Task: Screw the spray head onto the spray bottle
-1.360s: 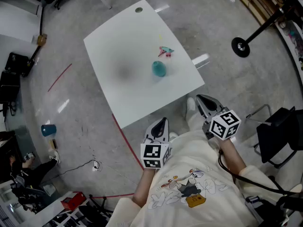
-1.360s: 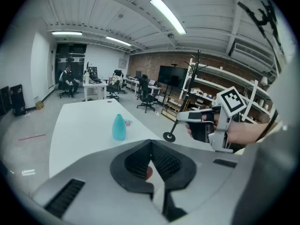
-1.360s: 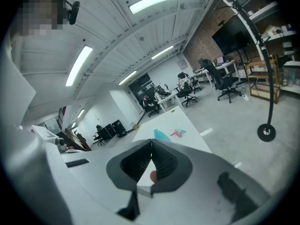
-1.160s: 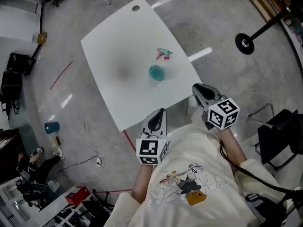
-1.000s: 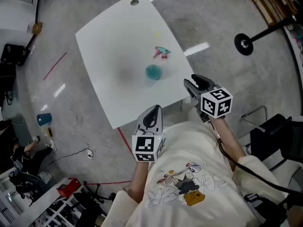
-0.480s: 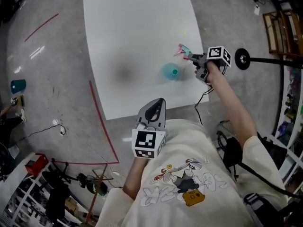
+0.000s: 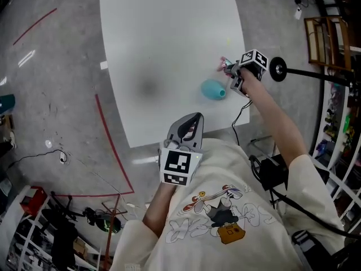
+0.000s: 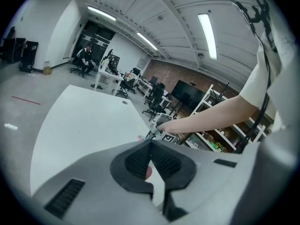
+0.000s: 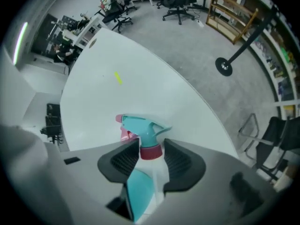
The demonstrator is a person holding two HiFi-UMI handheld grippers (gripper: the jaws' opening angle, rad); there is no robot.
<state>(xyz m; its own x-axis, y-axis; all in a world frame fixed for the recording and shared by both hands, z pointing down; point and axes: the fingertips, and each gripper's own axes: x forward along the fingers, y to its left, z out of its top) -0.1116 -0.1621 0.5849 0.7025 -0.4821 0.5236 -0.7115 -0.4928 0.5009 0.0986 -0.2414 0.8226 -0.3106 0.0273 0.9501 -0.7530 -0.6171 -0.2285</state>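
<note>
Nearest you, your left gripper (image 7: 192, 123) hangs by the near edge of the tabletop (image 7: 158, 49) with its jaws pressed together on nothing. The first risk starts there: the bottle (image 7: 212, 89) lies on its side near the right edge, toward the near right corner, and nothing steadies it. If you bring the spray head to it one-handed, it will likely roll or skid toward that edge. You need the left jaws on the bottle's body before any twisting. The second risk is at your right gripper (image 7: 230, 72), reaching in over the right edge just beyond the bottle. Its jaws stand wide, one on each side of the spray head (image 9: 143, 125), with the pads level with the pink collar and not yet pressing on it as far as you can see. If you close there, you clamp the very ring that has to turn on the neck, and the rounded collar could squirt out forward. If you close too far back, the pads may catch only air. The teal nozzle and pink trigger stick out past the jaw tips toward the far left of the tabletop. The bottle sits well apart from the left jaws and just beside the right ones.
</note>
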